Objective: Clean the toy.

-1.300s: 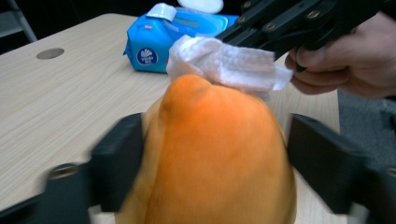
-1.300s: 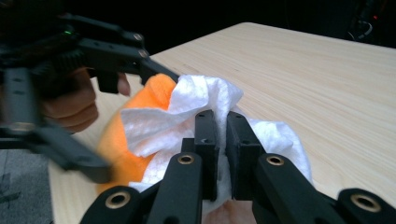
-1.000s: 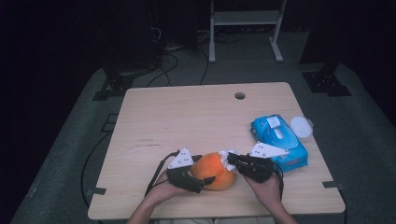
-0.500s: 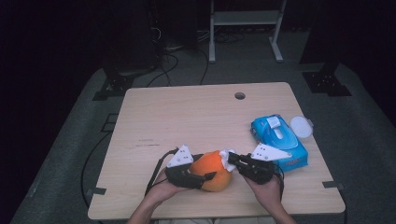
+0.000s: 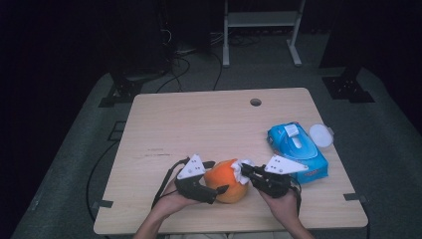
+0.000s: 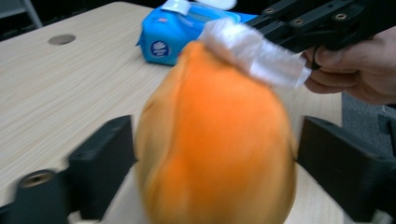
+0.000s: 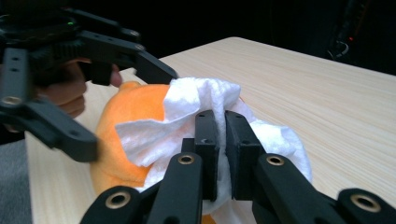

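Two grippers: meeting over one orange toy at the table's (image 5: 164, 124) near edge.
Left gripper (image 5: 219, 179): jaws have just been opening, now spread wide either side of the orange plush toy (image 5: 226, 174), released (clear gaps show in the left gripper view).
Right gripper (image 5: 247, 172): clenched on a white wipe (image 7: 187, 116), pressed against the toy's top.
Blue wipe pack (image 5: 296, 149): lying just right of the grippers.

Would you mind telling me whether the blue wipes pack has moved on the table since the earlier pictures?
No. The blue wipes pack sits in the same spot near the table's right edge, with the white lid beside it and the round hole equally far behind.
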`<state>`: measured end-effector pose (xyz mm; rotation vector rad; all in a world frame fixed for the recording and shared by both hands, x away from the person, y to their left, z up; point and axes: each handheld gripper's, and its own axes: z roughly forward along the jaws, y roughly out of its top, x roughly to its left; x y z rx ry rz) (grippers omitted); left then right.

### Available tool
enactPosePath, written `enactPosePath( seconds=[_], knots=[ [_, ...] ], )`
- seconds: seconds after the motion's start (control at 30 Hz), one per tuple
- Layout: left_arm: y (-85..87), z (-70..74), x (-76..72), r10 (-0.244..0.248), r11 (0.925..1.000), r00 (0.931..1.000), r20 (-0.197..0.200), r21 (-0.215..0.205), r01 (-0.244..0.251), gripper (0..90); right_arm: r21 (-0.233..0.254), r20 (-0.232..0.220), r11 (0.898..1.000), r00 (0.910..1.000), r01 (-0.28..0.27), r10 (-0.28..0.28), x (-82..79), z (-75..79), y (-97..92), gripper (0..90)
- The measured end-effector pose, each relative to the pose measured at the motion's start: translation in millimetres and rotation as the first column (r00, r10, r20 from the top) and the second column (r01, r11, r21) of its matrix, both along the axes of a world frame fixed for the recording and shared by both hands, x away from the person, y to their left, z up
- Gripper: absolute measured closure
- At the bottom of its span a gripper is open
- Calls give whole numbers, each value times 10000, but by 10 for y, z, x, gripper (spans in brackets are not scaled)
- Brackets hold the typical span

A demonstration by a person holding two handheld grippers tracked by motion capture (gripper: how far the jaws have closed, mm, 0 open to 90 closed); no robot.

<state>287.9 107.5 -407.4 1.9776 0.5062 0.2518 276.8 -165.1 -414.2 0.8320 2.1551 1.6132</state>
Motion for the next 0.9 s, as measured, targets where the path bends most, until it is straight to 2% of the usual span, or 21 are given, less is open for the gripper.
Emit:
enactPosePath(
  seconds=[0.07,0.1,0.13,0.2,0.23,0.33,0.37,0.4,0.47,0.53,0.6,0.67,0.73,0.8,0.83,0.9],
  knots=[
    [15,-77,42,51,10000,9994,-333,-27,-52,97,21,-71,9999,9999,130,-130,26,-11,-25,833],
    [-2,-140,54,-137,9998,9981,-595,-146,128,123,30,-108,9998,9997,201,-201,35,-17,-34,832],
    [-13,-169,50,-247,9994,9980,-587,-248,233,181,91,-212,9996,9994,258,-256,42,-17,-41,833],
    [-45,-161,12,-213,9997,9995,-245,-123,210,291,100,-193,9994,9993,325,-323,17,-2,-32,833],
    [-43,-124,-2,-203,9998,9998,-75,-28,203,350,78,-46,9995,9995,303,-303,-11,13,-17,833],
    [15,-45,-9,-78,9996,9999,93,-267,80,439,282,358,9996,9993,-57,47,-91,84,29,833],
    [34,-27,1,40,9993,10000,48,-362,-38,445,407,381,9987,9988,-322,306,-116,110,54,833],
    [46,-25,11,38,9993,10000,-28,-378,-39,446,208,582,9985,9970,-516,503,-146,129,106,833],
    [62,-64,28,-2,9995,9997,-244,-323,-6,442,-251,727,9984,9960,-497,514,-156,111,160,832],
    [68,-94,45,24,9988,9994,-359,-495,-42,399,-225,396,9992,9986,-336,345,-88,54,123,832],
    [44,-106,56,95,9988,9995,-311,-482,-109,279,-194,164,9998,9998,-90,93,-33,16,68,832],
    [-15,-141,43,157,9993,9997,-189,-332,-164,235,-71,23,10000,10000,0,1,-28,10,48,831],
    [-55,-166,17,61,9996,10000,-55,-282,-62,253,-95,241,9995,9992,-313,315,-94,34,116,831],
    [-74,-167,-15,-84,9998,9999,104,-174,86,331,-229,529,9976,9964,-653,665,-145,68,188,831],
    [-71,-163,-21,-105,9998,9999,120,-148,107,349,-375,666,9970,9953,-676,700,-156,88,208,831],
    [-60,-165,-26,-165,9997,9998,72,-201,167,360,-316,595,9980,9966,-549,567,-123,105,172,831]
  ],
)
